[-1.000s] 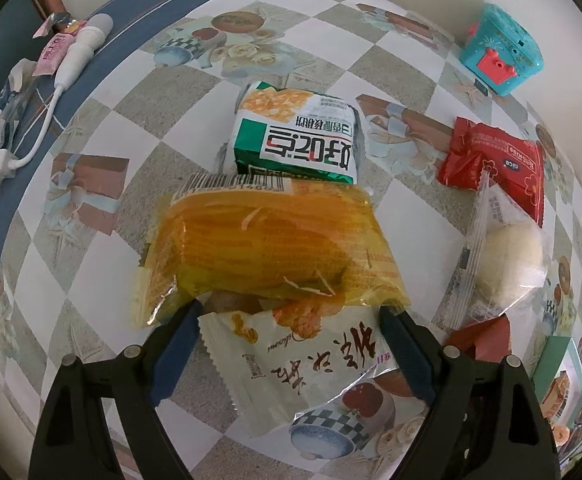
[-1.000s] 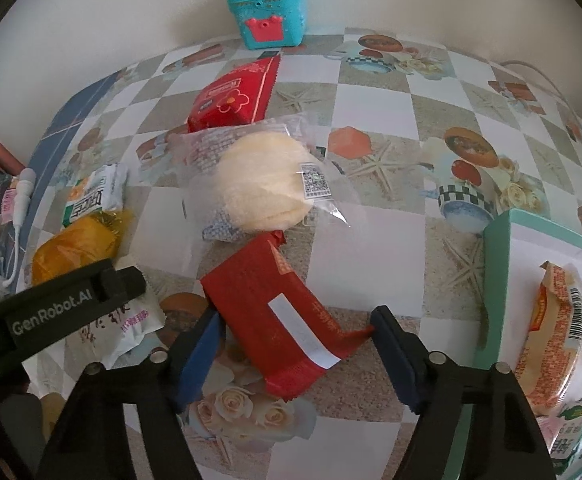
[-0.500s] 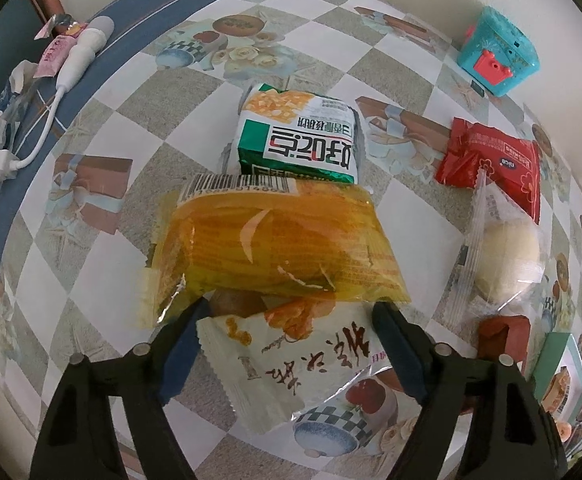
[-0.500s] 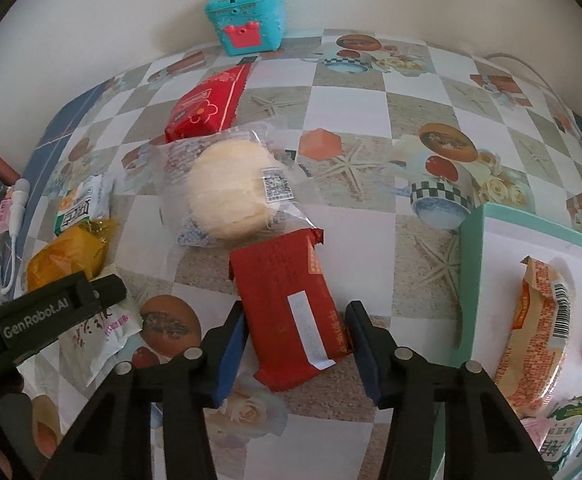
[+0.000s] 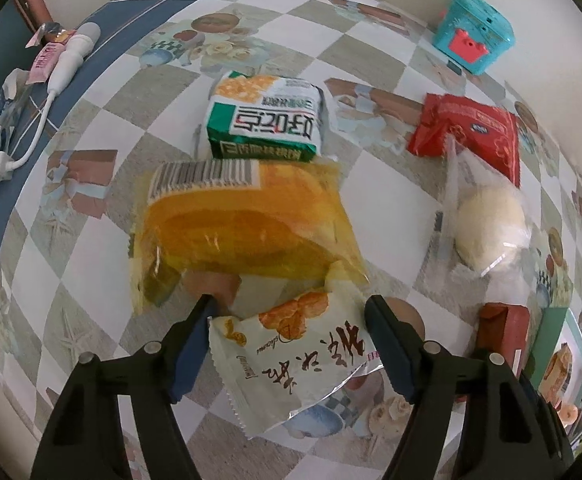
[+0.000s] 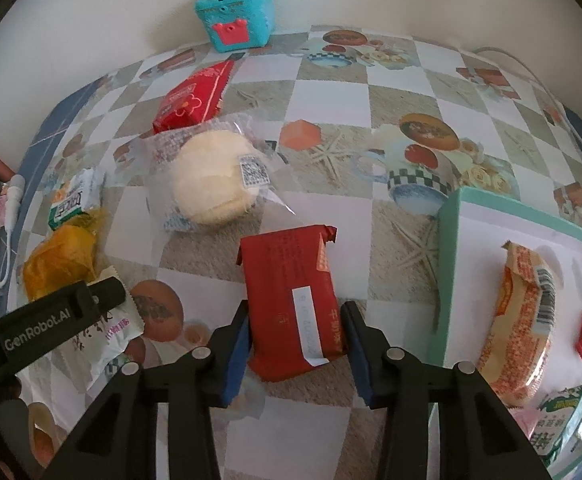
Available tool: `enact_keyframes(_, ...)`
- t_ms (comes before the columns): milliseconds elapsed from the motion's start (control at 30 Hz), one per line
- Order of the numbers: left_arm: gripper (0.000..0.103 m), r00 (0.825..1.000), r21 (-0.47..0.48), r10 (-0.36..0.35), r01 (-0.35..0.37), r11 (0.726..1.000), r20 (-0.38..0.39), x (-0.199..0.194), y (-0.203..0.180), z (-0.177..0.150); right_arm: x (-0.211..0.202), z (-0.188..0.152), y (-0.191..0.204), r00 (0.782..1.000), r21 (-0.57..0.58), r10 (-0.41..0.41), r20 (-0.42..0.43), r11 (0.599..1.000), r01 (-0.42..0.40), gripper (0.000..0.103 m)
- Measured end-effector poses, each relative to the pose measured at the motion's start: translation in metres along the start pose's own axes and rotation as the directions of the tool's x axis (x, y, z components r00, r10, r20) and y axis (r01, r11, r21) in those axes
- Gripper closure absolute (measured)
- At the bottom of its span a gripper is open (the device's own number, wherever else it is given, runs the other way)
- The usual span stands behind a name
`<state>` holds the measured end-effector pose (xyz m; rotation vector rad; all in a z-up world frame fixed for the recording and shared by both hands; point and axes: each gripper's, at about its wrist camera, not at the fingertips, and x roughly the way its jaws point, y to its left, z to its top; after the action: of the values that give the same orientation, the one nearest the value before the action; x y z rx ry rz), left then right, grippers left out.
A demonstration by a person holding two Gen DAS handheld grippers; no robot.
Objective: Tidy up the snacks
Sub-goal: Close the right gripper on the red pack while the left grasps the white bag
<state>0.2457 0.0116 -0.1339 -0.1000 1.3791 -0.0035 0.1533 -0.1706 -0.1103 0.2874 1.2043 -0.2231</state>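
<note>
Left hand-held gripper (image 5: 289,312): jaws have just been closing, astride white snack packet (image 5: 295,356), not yet pressing.
Right hand-held gripper (image 6: 295,316): jaws closing, clamped on red packet (image 6: 293,300) on desk (image 6: 331,92).
Technique: squeeze gently, lift straight.
Right view only: teal box (image 6: 449,268) at 3 o'clock.

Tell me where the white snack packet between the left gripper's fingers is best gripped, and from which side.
Grip the white snack packet across its middle, coming from above. It lies flat on the table, with its sides facing the left hand-held gripper, whose jaws have just been closing around it. Avoid the far end, which sits close against the orange packet.
</note>
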Motion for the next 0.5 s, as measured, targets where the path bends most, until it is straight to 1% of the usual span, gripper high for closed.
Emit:
enact_keyframes(100,0.028,1.000,0.008,0.001,-0.001,1.000,-0.002,-0.001,-0.003,-0.007,-0.003,-0.003,-0.004,1.000,0.016,0.012,-0.014,1.000,-0.012,0.057)
enact_keyframes(200,0.030,1.000,0.015,-0.002,0.002,1.000,-0.007,0.001,-0.003,-0.010,-0.010,-0.008,-0.011,0.998,0.045,0.051,-0.024,0.998,-0.050,0.058)
enact_keyframes(267,0.031,1.000,0.019,-0.002,0.002,1.000,-0.009,0.001,-0.003,-0.012,-0.015,-0.010,-0.012,0.998,0.047,0.053,-0.020,0.998,-0.052,0.058)
enact_keyframes(367,0.037,1.000,0.030,0.003,-0.003,1.000,-0.006,-0.001,-0.012,-0.022,-0.022,-0.014,-0.012,0.998,0.047,0.060,-0.014,0.997,-0.059,0.058)
enact_keyframes(400,0.041,1.000,0.034,0.000,0.000,0.999,-0.003,-0.002,-0.014,-0.024,-0.023,-0.015,-0.012,0.998,0.048,0.063,-0.014,0.997,-0.062,0.058)
enact_keyframes(500,0.041,1.000,0.060,0.024,-0.024,0.998,0.004,-0.006,-0.024,-0.031,-0.027,-0.020,-0.014,0.998,0.055,0.067,-0.016,0.996,-0.066,0.058)
